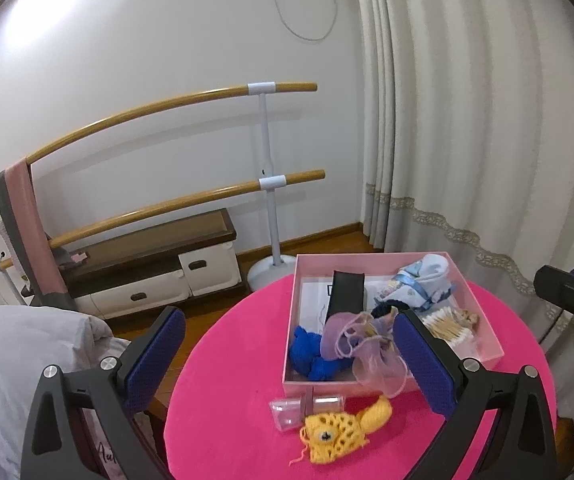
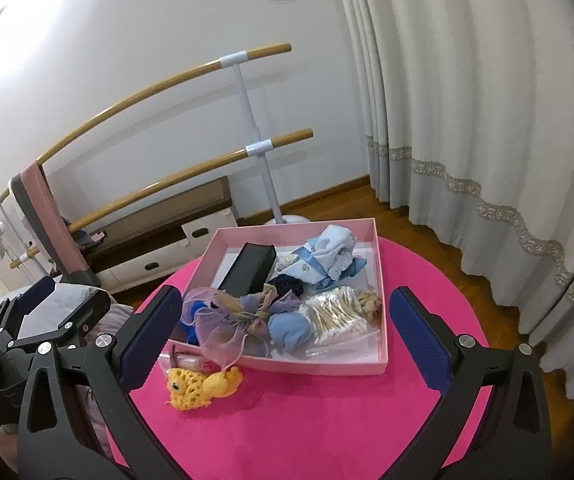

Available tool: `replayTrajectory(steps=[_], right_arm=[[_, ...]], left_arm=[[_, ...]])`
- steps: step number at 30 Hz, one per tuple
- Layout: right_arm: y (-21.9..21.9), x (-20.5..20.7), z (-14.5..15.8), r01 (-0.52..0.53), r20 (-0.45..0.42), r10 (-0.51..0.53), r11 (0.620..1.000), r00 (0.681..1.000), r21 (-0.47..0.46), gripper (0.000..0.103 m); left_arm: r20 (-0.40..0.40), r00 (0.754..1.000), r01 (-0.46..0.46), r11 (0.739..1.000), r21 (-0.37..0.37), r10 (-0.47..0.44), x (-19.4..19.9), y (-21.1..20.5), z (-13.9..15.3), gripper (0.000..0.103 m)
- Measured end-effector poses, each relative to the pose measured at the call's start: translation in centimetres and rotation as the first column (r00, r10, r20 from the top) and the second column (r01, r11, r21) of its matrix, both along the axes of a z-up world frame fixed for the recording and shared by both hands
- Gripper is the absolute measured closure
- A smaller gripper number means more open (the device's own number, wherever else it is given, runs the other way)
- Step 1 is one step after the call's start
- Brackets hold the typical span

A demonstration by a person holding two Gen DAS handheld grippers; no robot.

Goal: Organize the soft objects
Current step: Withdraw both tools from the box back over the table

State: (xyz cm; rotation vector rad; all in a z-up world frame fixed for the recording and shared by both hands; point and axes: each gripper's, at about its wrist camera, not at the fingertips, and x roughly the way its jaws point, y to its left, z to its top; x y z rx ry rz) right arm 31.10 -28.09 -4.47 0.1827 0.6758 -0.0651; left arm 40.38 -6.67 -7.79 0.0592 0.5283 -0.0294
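A shallow pink box (image 1: 483, 312) (image 2: 383, 280) sits on a round pink table (image 1: 231, 380) (image 2: 307, 420). It holds a blue yarn piece (image 1: 311, 356), a lilac organza bag (image 1: 363, 344) (image 2: 223, 320), a black case (image 1: 345, 292) (image 2: 247, 272), a light blue ribboned cloth (image 1: 423, 280) (image 2: 327, 256) and a bag of cotton swabs (image 1: 451, 328) (image 2: 335, 316). In front of the box lie a yellow crocheted fish (image 1: 339, 432) (image 2: 203, 388) and a clear plastic case (image 1: 299, 408). My left gripper (image 1: 289, 316) and right gripper (image 2: 287, 292) both hover wide open above the table, empty.
A wooden double barre (image 1: 191, 100) on a white stand is against the wall, with a pink and grey cloth (image 1: 27, 220) draped over it. Behind it is a low bench with drawers (image 1: 159, 272). Cream curtains (image 1: 467, 140) hang to the right. Grey bedding (image 1: 27, 344) lies left of the table.
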Motion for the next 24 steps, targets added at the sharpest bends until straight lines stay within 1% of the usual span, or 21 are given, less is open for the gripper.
replayTrajectory(steps=[8, 15, 24], right_arm=[[0.8, -3.5, -0.4, 0.007, 0.025, -0.007, 1.000, 1.000, 0.017, 0.000], [2.6, -6.2, -0.7, 0.010, 0.039, -0.010, 1.000, 0.999, -0.018, 0.000], [3.7, -8.7, -2.9, 0.004, 0.006, -0.004, 1.000, 1.000, -0.014, 0.000]], left_arm=[[0.017, 1.000, 0.007, 1.000, 0.013, -0.007, -5.1, 0.5, -0.1, 0.000], [0.021, 1.000, 0.001, 1.000, 0.012, -0.001, -8.6, 1.0, -0.1, 0.000], [-0.023, 1.000, -0.006, 1.000, -0.012, 0.006, -11.4, 2.4, -1.0, 0.000]])
